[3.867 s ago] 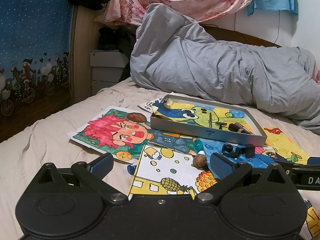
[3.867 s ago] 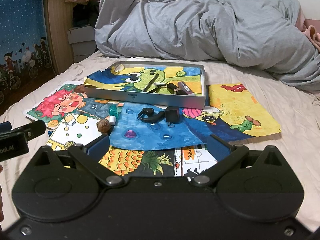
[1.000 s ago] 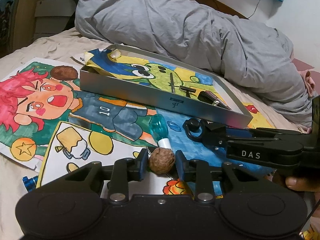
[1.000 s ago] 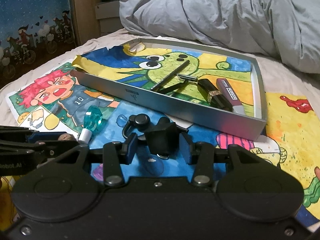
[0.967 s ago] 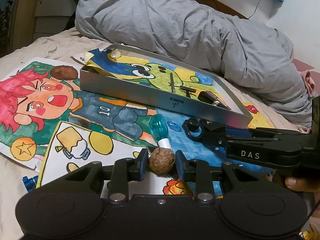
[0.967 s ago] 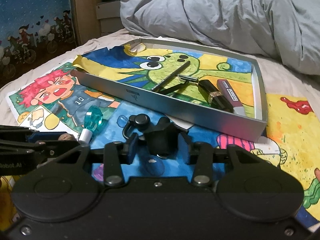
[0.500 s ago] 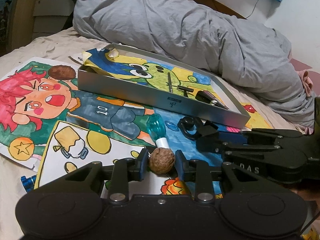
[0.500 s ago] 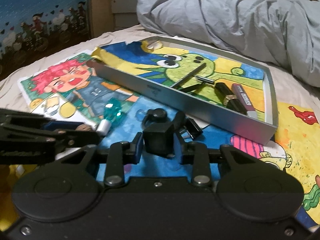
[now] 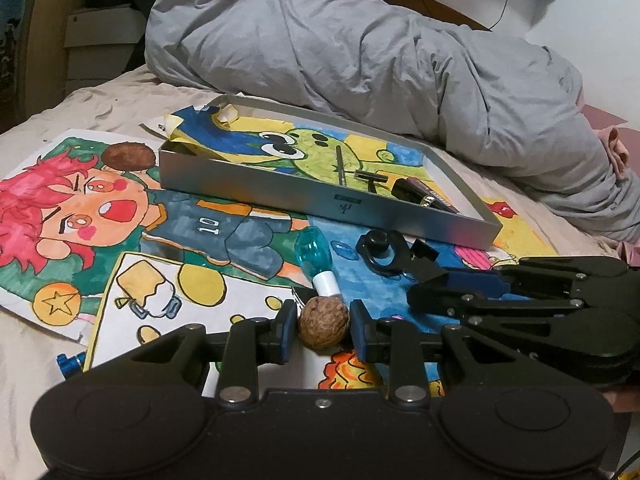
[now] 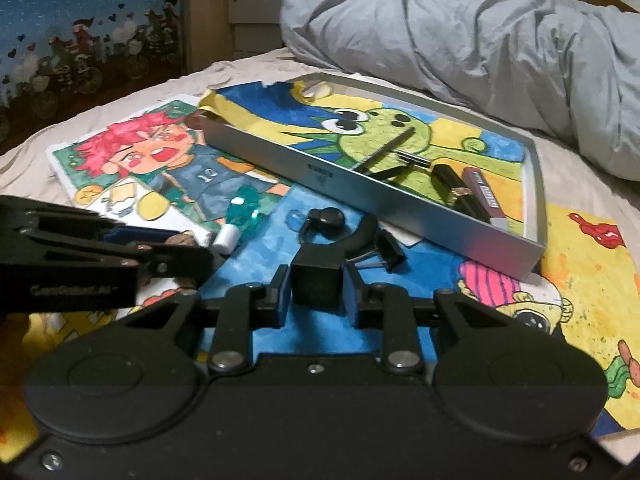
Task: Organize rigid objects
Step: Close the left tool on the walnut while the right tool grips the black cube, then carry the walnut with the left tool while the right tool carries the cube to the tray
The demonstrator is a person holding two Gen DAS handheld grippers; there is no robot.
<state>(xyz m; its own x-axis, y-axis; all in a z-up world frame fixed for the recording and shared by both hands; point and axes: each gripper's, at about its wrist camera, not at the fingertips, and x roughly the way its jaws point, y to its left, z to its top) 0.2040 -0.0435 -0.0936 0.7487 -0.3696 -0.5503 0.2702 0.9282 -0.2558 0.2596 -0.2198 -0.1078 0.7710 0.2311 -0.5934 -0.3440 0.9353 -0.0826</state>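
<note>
A brown walnut (image 9: 324,326) is pinched between the blue pads of my left gripper (image 9: 324,329), which is shut on it just above the drawings. My right gripper (image 10: 316,286) is shut on the square block of a black ear-hook device (image 10: 316,282); the device's round pad (image 10: 328,218) and hook stick out ahead. In the left wrist view the right gripper (image 9: 434,278) reaches in from the right with the device (image 9: 380,250). A silver tray (image 9: 320,200) lies beyond both and holds a pen (image 9: 340,164), a razor (image 9: 370,178) and a lipstick (image 9: 416,192).
A teal bulb-shaped piece (image 9: 314,254) lies right ahead of the walnut. A second brown nut (image 9: 128,156) rests by the tray's left corner. A black binder clip (image 10: 390,254) lies near the device. Painted sheets cover the bed, and a grey duvet (image 9: 360,52) is piled behind the tray.
Both grippers, open and apart 3.9 s ago, closed on the walnut and the black device. Over the last second the right gripper has lifted the device slightly; the left holds steady.
</note>
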